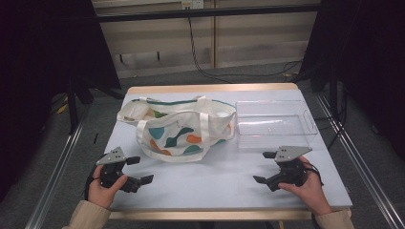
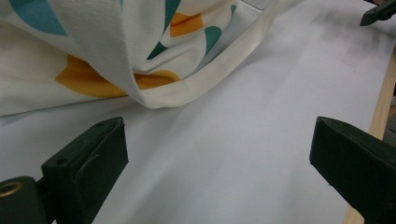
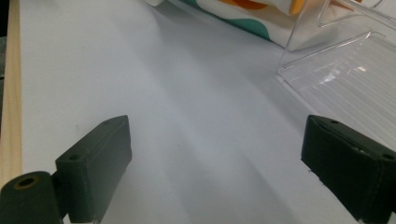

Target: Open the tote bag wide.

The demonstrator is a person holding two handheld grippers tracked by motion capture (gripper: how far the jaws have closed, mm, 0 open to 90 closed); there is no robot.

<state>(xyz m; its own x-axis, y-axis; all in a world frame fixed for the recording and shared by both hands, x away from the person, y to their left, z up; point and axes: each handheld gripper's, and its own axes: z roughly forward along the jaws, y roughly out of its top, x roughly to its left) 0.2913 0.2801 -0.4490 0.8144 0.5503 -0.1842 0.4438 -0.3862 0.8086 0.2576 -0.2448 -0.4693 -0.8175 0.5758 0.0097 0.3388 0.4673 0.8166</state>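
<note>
A cream tote bag (image 1: 179, 128) with teal and orange shapes lies on its side at the middle of the table, its straps draped over it. To its right stands a clear plastic bin (image 1: 274, 124), with nothing seen inside. My left gripper (image 1: 137, 170) rests open near the front left edge, short of the bag; the bag's strap (image 2: 205, 77) lies just ahead of its jaws. My right gripper (image 1: 265, 167) is open at the front right, in front of the bin, whose corner (image 3: 327, 60) appears ahead of its jaws. Both hold nothing.
The white table top (image 1: 205, 179) has a wooden rim (image 1: 210, 88) at the back. Metal rails (image 1: 356, 157) run along both sides of the table, and cables (image 1: 248, 74) trail on the floor behind it.
</note>
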